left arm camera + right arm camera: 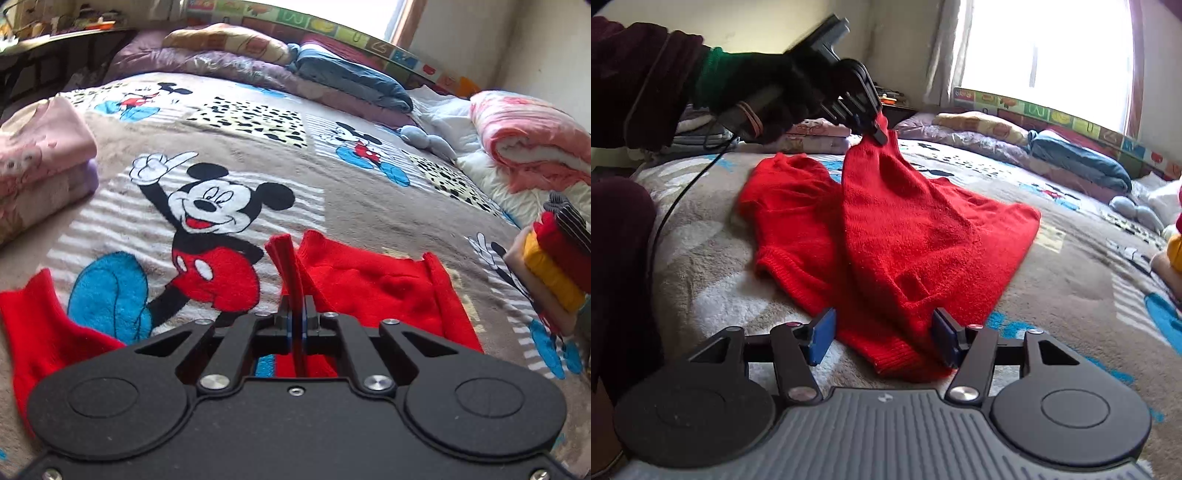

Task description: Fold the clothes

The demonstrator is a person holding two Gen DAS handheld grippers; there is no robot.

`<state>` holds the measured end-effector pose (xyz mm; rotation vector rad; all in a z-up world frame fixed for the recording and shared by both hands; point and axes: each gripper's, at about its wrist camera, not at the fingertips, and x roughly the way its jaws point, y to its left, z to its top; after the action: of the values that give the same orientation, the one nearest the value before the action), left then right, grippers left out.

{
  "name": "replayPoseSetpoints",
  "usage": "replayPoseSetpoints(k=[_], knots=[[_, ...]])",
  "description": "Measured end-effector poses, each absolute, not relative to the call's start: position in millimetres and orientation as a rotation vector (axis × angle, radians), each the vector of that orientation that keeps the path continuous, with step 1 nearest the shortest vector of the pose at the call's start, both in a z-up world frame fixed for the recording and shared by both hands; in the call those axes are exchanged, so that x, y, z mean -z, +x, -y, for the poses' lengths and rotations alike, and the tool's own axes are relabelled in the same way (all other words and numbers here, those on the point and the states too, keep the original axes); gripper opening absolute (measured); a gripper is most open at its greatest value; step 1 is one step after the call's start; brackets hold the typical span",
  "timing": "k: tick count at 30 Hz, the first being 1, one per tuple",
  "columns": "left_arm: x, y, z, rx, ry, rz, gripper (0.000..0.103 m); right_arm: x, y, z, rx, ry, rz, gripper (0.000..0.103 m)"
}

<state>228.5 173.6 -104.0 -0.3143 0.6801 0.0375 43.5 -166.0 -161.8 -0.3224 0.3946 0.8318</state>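
Observation:
A red knit sweater [908,236] lies on the cartoon-print blanket [1071,266]. My left gripper [879,133], held by a gloved hand [768,92], is shut on one end of the sweater and lifts it off the bed in a peak. In the left wrist view the pinched red fold [286,258] sticks up between the closed fingers of that left gripper [297,314], with the rest of the red sweater [376,291] spread beyond. My right gripper [884,336] stands open low over the near ribbed edge, its blue pads [822,334] on either side of the cloth.
Folded pink clothes [40,155] are stacked at the left of the bed. A pile of folded red, yellow and striped clothes [554,266] sits at the right edge. Rolled quilts [532,144] and pillows [351,81] line the far side under the window. A cable [676,206] hangs from the left gripper.

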Motion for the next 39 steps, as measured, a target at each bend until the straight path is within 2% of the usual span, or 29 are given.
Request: replayPoseSetpoints(k=[3,5,7,13,15,17,18,28,36,38,39], knots=[[109,232,-175,-0.041,-0.321,-0.695,0.001,159,35,163,-0.800,-0.341,-0.298,0.061],[113,234,-176,-0.043,-0.326,-0.704,0.001,161,36,161,-0.825,-0.328,-0.316,0.067],[116,236,-177,-0.046,-0.331,-0.714,0.001,169,44,156,-0.852,-0.330,-0.420,0.071],[126,238,-182,-0.051,-0.372,-0.736,0.003,158,41,165,-0.866,-0.297,-0.390,0.069],[129,233,-186,-0.052,-0.417,-0.736,0.013,154,38,167,-0.858,-0.280,-0.347,0.069],[132,228,-190,-0.052,-0.462,-0.736,0.028,153,40,168,-0.859,-0.261,-0.332,0.069],[134,225,-192,-0.052,-0.484,-0.736,0.028,154,40,168,-0.860,-0.258,-0.337,0.069],[148,200,-211,-0.052,-0.700,-0.730,0.028,156,44,163,-0.865,-0.248,-0.334,0.069],[151,193,-204,-0.038,-0.716,-0.713,0.028,162,49,161,-0.864,-0.238,-0.361,0.071],[151,192,-203,-0.034,-0.720,-0.708,0.004,162,50,162,-0.861,-0.226,-0.366,0.071],[151,191,-202,-0.032,-0.722,-0.706,0.004,162,50,162,-0.861,-0.224,-0.367,0.071]])
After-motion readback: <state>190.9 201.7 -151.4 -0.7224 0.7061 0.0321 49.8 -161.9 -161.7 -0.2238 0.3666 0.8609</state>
